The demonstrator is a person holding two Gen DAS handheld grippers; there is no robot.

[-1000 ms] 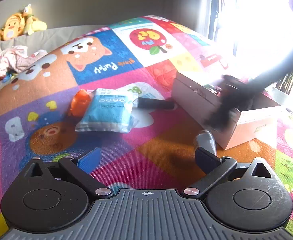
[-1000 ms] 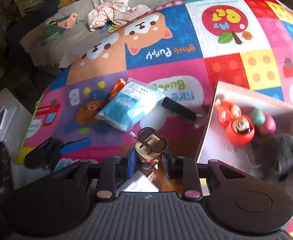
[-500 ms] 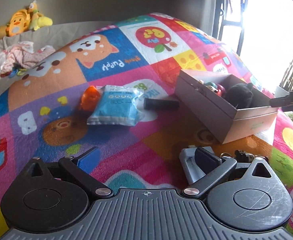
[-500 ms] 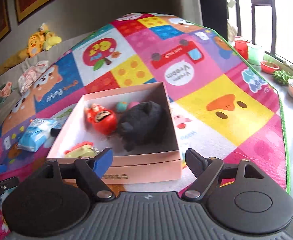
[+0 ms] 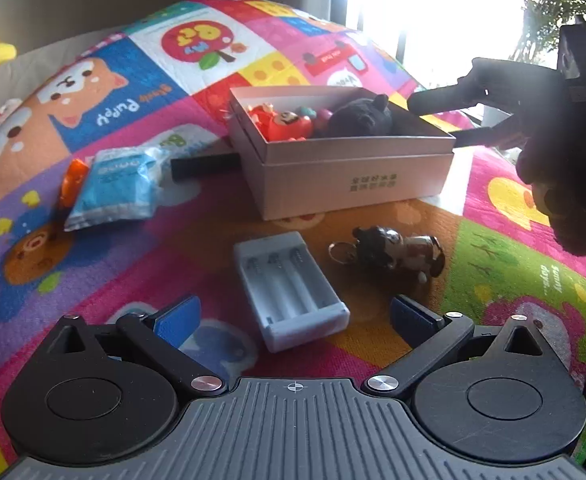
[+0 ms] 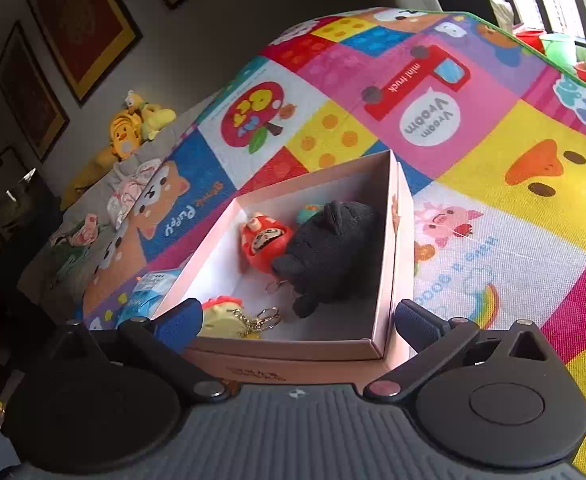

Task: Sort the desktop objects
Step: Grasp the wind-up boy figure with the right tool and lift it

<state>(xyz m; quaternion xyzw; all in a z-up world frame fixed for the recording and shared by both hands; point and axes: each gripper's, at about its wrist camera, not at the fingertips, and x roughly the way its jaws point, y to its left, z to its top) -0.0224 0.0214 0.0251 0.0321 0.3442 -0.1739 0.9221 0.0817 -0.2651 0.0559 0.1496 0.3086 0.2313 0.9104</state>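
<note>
Colourful cartoon play mat (image 5: 105, 92) underneath everything. Pink cardboard box (image 5: 353, 168) toward the mat's far side, holding a black plush (image 6: 333, 248), a red daruma toy (image 6: 265, 244) and a yellow keychain charm (image 6: 225, 316). Blue packet (image 5: 117, 184) near the left edge. White battery charger (image 5: 289, 288) and figurine keychain (image 5: 397, 250) side by side before the box. Left gripper (image 5: 293, 316) released, empty, the charger just ahead. Right gripper (image 6: 297, 320) opening, nothing between, over the box's near wall.

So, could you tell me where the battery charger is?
In the left wrist view, the battery charger lies on the mat, left of the figurine keychain.
</note>
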